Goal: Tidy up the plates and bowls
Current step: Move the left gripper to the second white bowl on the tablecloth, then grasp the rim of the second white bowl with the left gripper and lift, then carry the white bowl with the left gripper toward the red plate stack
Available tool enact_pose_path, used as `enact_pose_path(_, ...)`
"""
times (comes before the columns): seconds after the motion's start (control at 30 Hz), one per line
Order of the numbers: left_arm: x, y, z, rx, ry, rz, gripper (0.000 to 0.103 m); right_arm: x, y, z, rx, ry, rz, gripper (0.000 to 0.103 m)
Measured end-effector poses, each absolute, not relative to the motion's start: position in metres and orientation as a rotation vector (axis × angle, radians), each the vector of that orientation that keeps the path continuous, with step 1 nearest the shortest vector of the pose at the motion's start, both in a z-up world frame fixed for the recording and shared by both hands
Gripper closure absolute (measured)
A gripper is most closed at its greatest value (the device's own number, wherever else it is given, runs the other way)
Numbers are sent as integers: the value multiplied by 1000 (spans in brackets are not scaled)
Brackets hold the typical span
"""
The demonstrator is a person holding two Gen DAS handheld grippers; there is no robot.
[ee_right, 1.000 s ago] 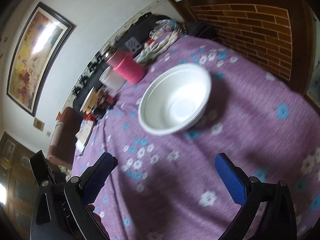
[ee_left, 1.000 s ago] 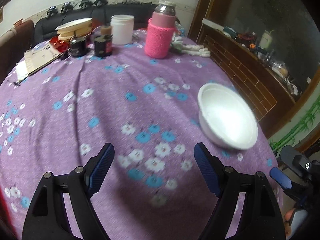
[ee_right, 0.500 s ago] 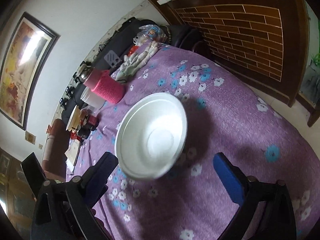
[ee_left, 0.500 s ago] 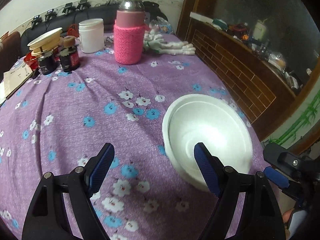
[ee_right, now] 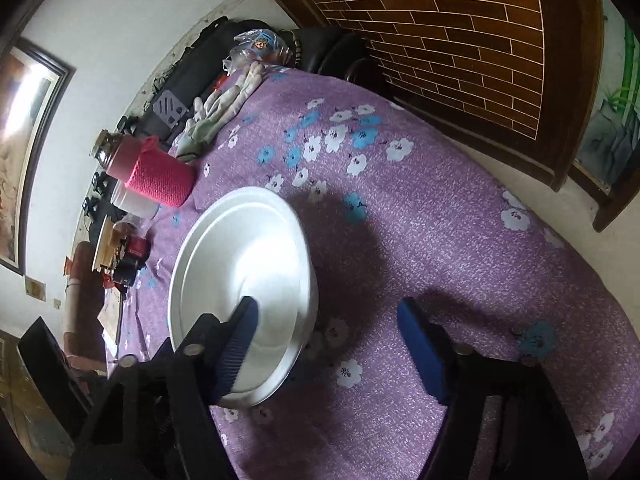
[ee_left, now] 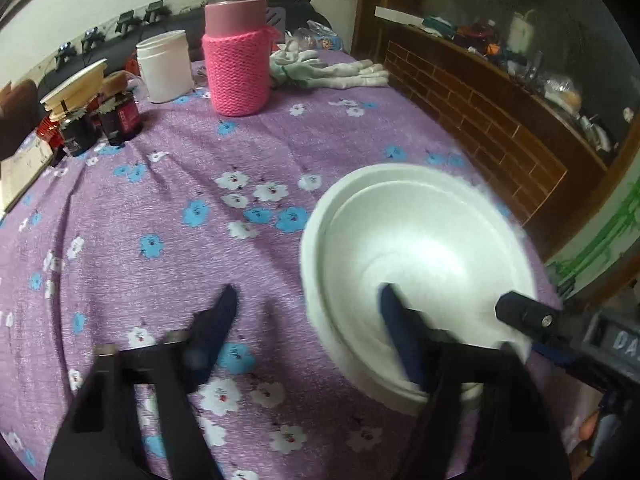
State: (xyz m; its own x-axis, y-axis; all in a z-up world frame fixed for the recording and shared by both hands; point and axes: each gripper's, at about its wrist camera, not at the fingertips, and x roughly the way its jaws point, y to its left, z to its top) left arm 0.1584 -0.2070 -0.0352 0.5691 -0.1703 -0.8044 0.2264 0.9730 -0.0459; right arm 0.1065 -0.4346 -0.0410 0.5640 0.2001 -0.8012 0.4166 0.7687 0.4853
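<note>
A white foam bowl point(ee_left: 424, 248) sits on the purple flowered tablecloth point(ee_left: 200, 184) near the table's right edge. It also shows in the right wrist view point(ee_right: 248, 264). My left gripper point(ee_left: 308, 320) is open, its right finger over the bowl's inside and its left finger over the cloth outside the rim. My right gripper point(ee_right: 328, 332) is open, its left finger over the bowl's inside and its right finger over the cloth. A stack of plates point(ee_left: 76, 84) rests on dark jars at the far left.
A pink knit-covered flask point(ee_left: 236, 48), a white jar point(ee_left: 164, 64), dark jars point(ee_left: 120, 112) and white gloves point(ee_left: 332, 68) stand at the table's far side. A brick-faced wooden counter point(ee_left: 492, 120) runs along the right. The table edge is close behind the bowl.
Both grippers have moved in on the bowl. Each now has one finger over the bowl's inside and one outside its rim. The bowl has stayed put.
</note>
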Motion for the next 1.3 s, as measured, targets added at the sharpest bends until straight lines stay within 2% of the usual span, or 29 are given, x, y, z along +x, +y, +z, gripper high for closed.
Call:
enact_pose_path(0.03,160,-205,-38,64,948,-236,63,108,-432,-44,703,999,-140,59)
enact_pose_path(0.1,161,-200,-43,47,971,-253,67,111,-426,-52,708,1024,-121,73)
enact_pose_path(0.17,156,-197,-41,32,970,-281,76,112,-418,-53,701,1017,-100,84)
enact_pose_path(0.2,155,-198,-41,40,970,-286,87,111,-413,-51,688,1005,-93,93)
enact_pose_path(0.23,150,-198,-38,54,954,-275,87,111,-407,-48,679,993,-85,97)
enact_pose_path(0.67,142,-138,-16,-20,894,-181,89,109,-354,-28,627,914,-7,97)
enact_pose_path(0.97,146,-88,-22,-77,881,-80,89,124,-301,-42,595,913,82,96)
enact_pose_path(1.3,144,-79,-20,-105,854,-65,90,129,-286,-40,568,871,92,96)
